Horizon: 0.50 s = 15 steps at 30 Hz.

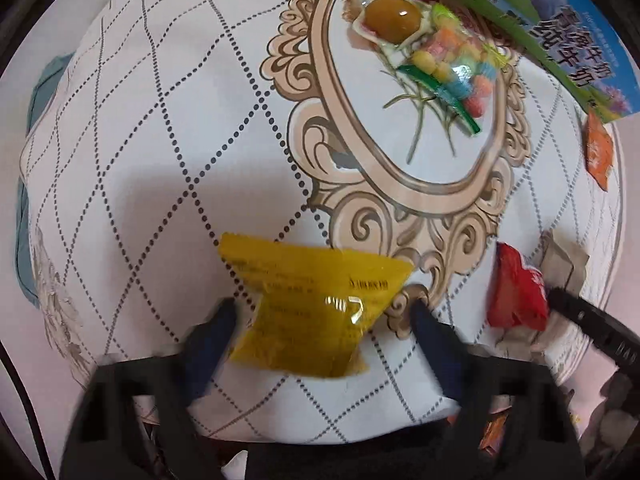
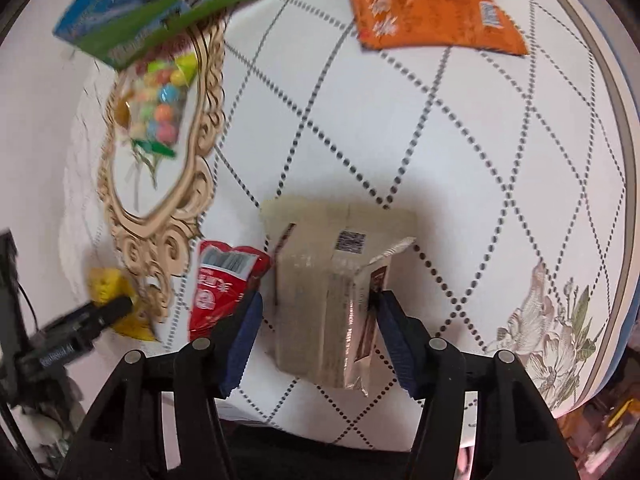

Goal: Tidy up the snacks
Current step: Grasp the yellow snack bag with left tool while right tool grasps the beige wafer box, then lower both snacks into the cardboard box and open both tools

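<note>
A yellow snack packet (image 1: 316, 304) lies on the patterned tablecloth, between the blue pads of my left gripper (image 1: 322, 310). The jaws stand open, with a little gap on each side of the packet. A beige foil packet (image 2: 320, 280) lies between the pads of my right gripper (image 2: 318, 314). The right pad is at its edge and bare cloth shows beside the left pad, so this gripper is open too. A red packet (image 2: 224, 280) lies just left of the beige one.
Farther back lie a clear bag of coloured candy balls (image 1: 452, 68), a sealed brown egg (image 1: 394, 20), a blue-green milk carton (image 2: 132, 16) and an orange packet (image 2: 436, 4). The round table's edge (image 2: 624, 120) curves along the right. Clutter sits below the near edge.
</note>
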Tool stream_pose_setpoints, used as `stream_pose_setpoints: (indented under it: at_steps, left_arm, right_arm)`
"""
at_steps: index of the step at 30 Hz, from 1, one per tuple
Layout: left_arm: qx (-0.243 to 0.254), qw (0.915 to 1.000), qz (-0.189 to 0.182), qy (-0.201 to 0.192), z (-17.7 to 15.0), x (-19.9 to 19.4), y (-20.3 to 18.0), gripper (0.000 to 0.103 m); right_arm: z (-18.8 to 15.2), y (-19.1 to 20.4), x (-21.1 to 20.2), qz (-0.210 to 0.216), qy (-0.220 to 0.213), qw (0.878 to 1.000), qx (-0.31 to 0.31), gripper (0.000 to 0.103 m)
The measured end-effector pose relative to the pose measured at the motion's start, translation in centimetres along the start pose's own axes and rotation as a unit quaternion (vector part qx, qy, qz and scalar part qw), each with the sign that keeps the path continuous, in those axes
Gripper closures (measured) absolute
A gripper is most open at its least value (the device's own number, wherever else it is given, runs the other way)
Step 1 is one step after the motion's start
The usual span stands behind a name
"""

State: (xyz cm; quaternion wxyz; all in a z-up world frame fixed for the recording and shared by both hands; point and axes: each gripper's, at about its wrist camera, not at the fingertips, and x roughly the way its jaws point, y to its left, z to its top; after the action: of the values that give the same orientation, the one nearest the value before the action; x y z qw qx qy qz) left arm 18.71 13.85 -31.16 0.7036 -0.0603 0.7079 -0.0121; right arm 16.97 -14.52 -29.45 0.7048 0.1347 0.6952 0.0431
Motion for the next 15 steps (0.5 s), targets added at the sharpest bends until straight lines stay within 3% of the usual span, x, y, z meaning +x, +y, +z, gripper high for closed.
stream_pose_setpoints:
  at_steps: [1,6,15]
  left_arm:
    - [-0.001,1.0,-0.002,0.008,0.2,0.7,0.0,0.046]
    - [-0.004,1.0,0.005,-0.004,0.3,0.8,-0.7,0.051]
    - [0.014,0.9991,-0.031,-0.027,0.9,-4.1,-7.1,0.052]
  right_arm:
    - [0.2,0.6,0.6,-0.007,0.0,1.0,-0.006,0.042]
    - [-0.2,1.8,1.0,-0.031,-0.019,0.998,-0.043,0.045]
    - [-0.7,0.2,-3.4,0.017,-0.054,0.998,-0.025,0.045]
